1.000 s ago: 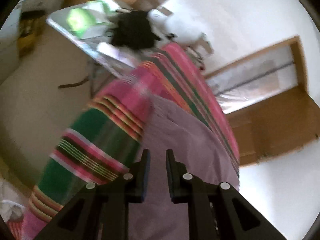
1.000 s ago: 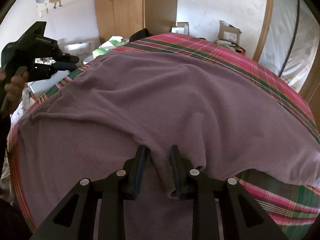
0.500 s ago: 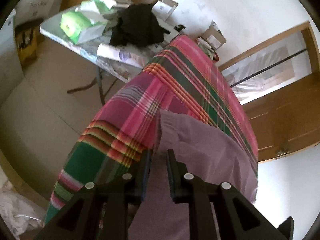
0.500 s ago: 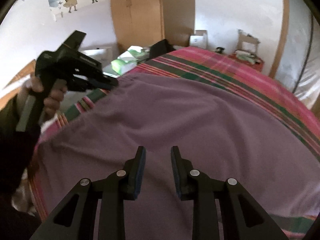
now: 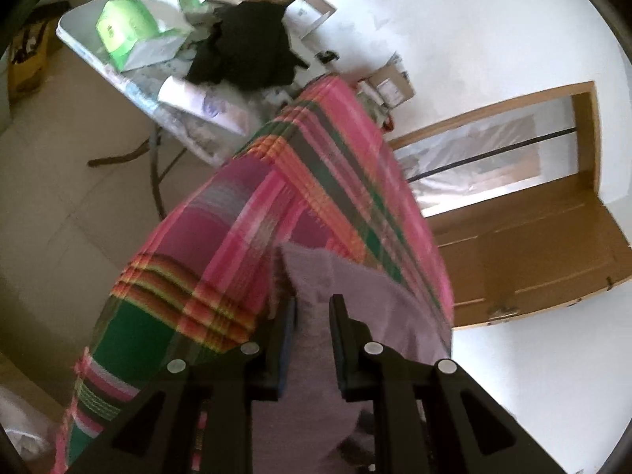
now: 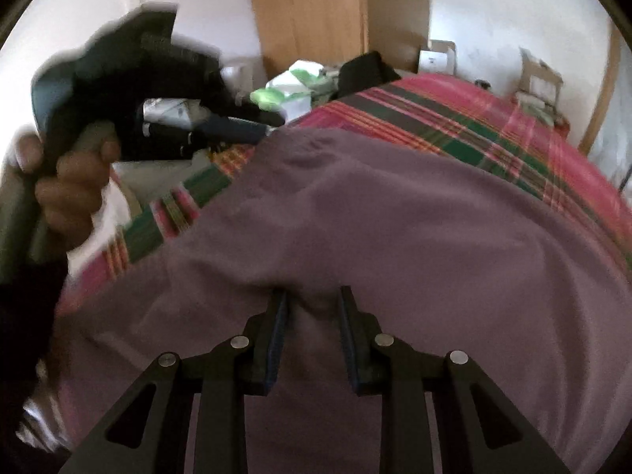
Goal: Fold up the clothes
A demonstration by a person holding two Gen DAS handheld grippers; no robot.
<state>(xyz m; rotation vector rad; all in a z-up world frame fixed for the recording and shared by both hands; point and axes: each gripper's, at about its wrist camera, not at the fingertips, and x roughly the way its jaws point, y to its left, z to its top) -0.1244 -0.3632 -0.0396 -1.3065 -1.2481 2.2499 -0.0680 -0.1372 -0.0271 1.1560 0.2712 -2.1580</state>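
A purple garment [image 6: 395, 217] lies spread on a bed with a pink and green plaid cover [image 6: 454, 118]. My right gripper [image 6: 313, 296] presses into the garment near its front edge. Its fingers stand apart with a puckered ridge of cloth between them. A hand [image 6: 67, 197] holds my left gripper [image 6: 272, 126] at the garment's far left corner. In the left wrist view the left gripper [image 5: 312, 304] straddles that corner of the garment [image 5: 375, 296], fingers a little apart, and the corner tip pokes out past them onto the plaid cover [image 5: 296, 177].
A folding table [image 5: 79, 39] beside the bed carries green packages [image 5: 126, 35] and a black cloth [image 5: 245, 47]. Behind the bed are boxes [image 6: 537, 75] and a wooden wardrobe [image 6: 308, 12]. Tiled floor [image 5: 59, 197] lies to the left of the bed.
The right gripper let go of a fold, lifted, then came down onto the garment again. The left gripper moved from the air down to the garment's far corner.
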